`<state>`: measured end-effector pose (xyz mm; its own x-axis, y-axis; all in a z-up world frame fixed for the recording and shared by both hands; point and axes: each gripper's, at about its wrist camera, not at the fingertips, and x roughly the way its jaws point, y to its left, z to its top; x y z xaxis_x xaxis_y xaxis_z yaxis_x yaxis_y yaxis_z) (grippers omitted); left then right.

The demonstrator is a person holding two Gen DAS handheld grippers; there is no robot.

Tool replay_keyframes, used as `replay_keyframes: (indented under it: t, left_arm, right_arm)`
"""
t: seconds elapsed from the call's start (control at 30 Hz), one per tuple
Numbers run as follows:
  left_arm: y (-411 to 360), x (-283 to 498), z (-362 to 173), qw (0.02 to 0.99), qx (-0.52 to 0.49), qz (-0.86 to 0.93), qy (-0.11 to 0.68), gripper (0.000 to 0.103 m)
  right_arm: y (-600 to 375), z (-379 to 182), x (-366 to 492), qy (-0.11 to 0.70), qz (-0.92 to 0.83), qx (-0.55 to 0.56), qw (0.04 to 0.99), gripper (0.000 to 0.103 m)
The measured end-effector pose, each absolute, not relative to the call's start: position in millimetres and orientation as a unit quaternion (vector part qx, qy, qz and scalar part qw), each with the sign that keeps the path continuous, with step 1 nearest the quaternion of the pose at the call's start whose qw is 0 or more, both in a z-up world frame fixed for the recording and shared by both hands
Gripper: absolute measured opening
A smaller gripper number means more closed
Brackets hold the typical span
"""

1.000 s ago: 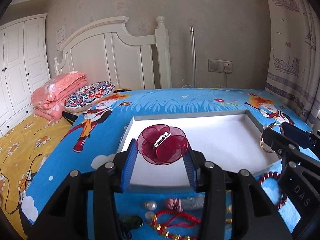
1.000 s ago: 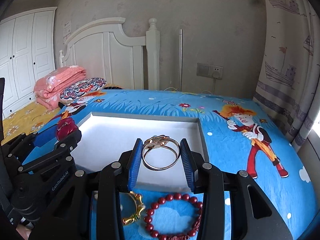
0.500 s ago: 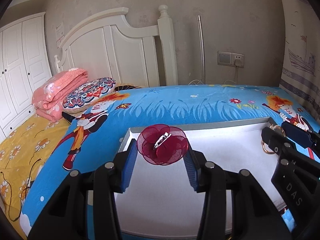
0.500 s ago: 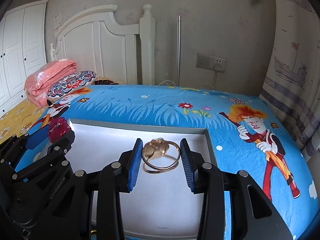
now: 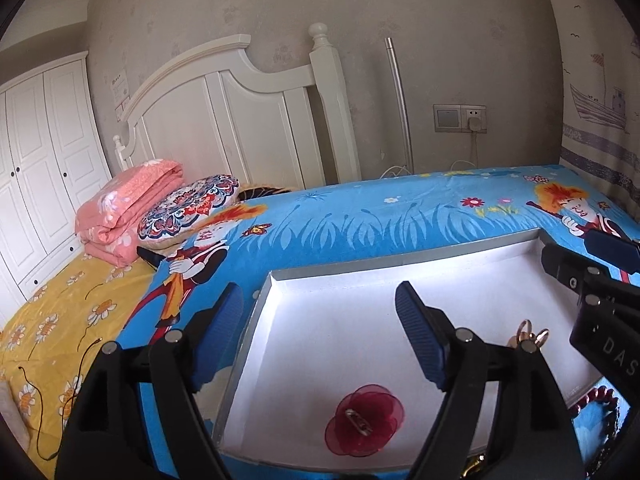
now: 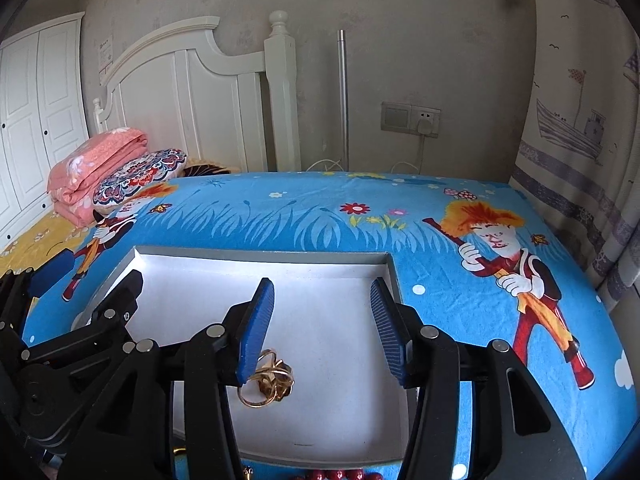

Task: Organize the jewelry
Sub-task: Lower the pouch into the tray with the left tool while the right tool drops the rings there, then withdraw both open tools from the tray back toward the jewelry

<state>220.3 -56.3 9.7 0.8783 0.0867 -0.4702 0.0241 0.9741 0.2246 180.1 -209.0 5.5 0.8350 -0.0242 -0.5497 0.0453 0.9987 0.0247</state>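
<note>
A shallow white tray with a grey rim (image 5: 264, 292) (image 6: 394, 272) lies on the blue cartoon bedsheet. A dark red fabric flower clip (image 5: 364, 420) lies flat inside the tray near its front edge, below my left gripper (image 5: 320, 312), which is open and empty. A gold bangle (image 6: 266, 380) lies in the tray beside the left finger of my right gripper (image 6: 322, 304), which is open and empty. The bangle also shows in the left wrist view (image 5: 530, 332), partly hidden behind the finger.
A dark red bead bracelet (image 5: 600, 400) (image 6: 332, 474) lies on the sheet in front of the tray. A folded pink blanket (image 5: 128, 208) and a patterned pillow (image 5: 188, 204) lie at the far left by the white headboard (image 5: 240, 120). A curtain (image 6: 580, 120) hangs at right.
Both grippers have opened. The red flower clip dropped from the left gripper into the tray, and the gold bangle dropped from the right gripper into the tray.
</note>
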Motion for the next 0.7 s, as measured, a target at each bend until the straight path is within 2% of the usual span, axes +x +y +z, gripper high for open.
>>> replay_keyframes:
  t: [0.03, 0.1, 0.27, 0.7]
  left_arm:
    - [-56, 216, 11, 0.963, 0.113, 0.015, 0.245, 0.084]
    - [-54, 206, 14, 0.964, 0.106, 0.011, 0.242, 0.088]
    - [-37, 177, 13, 0.965, 0.049, 0.001, 0.256, 0.088]
    - [-17, 77, 2, 0.972, 0.022, -0.008, 0.232, 0.096]
  right_arm:
    - [-211, 8, 174, 0.284, -0.016, 0.020, 0.958, 0.049]
    - [-214, 12, 160, 0.280, -0.010, 0.021, 0.960, 0.049]
    - [-224, 14, 116, 0.274, 0.003, 0.022, 0.962, 0.049]
    - [-238, -29, 29, 0.293, 0.003, -0.009, 0.956, 0.049]
